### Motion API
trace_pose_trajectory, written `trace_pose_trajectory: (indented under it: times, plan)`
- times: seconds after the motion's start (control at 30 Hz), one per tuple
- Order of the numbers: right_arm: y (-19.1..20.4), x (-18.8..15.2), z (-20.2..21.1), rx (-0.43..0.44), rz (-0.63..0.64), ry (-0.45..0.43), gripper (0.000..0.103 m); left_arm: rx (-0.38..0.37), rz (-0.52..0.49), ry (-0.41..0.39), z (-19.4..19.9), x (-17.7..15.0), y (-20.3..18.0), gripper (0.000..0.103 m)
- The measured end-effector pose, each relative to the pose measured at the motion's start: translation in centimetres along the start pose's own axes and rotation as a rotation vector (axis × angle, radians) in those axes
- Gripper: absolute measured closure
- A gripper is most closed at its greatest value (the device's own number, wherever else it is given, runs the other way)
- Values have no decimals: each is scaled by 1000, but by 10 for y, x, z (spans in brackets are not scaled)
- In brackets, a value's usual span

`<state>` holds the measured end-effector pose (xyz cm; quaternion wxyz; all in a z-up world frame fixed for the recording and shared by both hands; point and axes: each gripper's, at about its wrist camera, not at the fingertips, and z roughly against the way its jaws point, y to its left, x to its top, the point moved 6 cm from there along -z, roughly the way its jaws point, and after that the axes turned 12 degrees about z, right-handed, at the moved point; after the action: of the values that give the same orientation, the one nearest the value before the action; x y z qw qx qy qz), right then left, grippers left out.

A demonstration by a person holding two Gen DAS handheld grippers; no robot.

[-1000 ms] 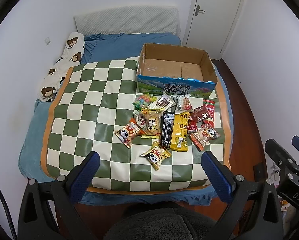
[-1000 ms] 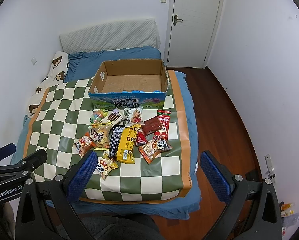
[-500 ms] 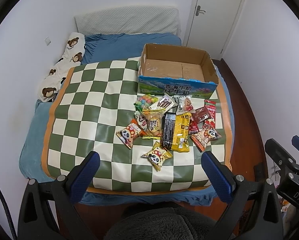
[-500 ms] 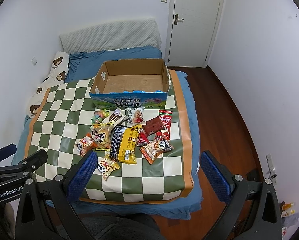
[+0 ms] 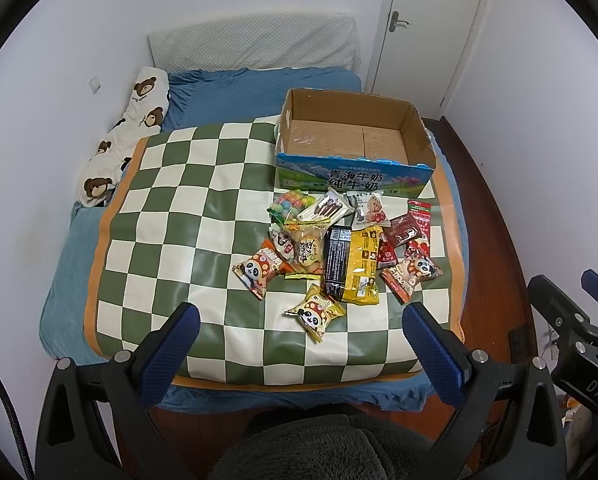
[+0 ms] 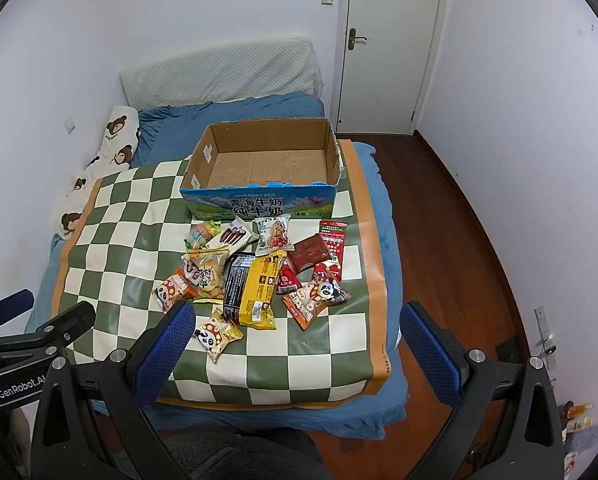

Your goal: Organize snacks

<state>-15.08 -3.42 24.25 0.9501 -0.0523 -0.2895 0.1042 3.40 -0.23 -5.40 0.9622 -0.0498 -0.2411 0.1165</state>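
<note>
Since both grippers (image 5: 297, 322) (image 6: 297, 322) hung spread wide and empty, grabbing into that overlapping snacks (image 5: 339, 248) pile could've dragged neighbours off, missing the box (image 5: 355, 178).

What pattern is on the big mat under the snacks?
Green and cream checks with an orange border on the mat, clearest in the left wrist view.

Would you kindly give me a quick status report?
Both grippers, left and right, open, empty. Snacks piled before empty box. Path clear.

Snack packets (image 5: 339, 252) heaped before empty carton (image 5: 353, 178)
</note>
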Motion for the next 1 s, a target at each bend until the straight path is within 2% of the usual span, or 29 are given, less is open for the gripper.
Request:
trace_pose_trajectory:
  times: [0.43,0.6,0.77,1.0]
  plan:
    - [3,-1,-1,12,-13,4,0,-2,2,7,-2,-1,2,0]
    - [10,-3,-16,42,-37,22,0,27,28,3,-34,5,15,0]
    - [21,-7,-80,105,-79,95,0,85,86,80,-94,16,40,0]
    - [35,-12,-213,178,-129,253,0,173,94,177,-187,28,62,0]
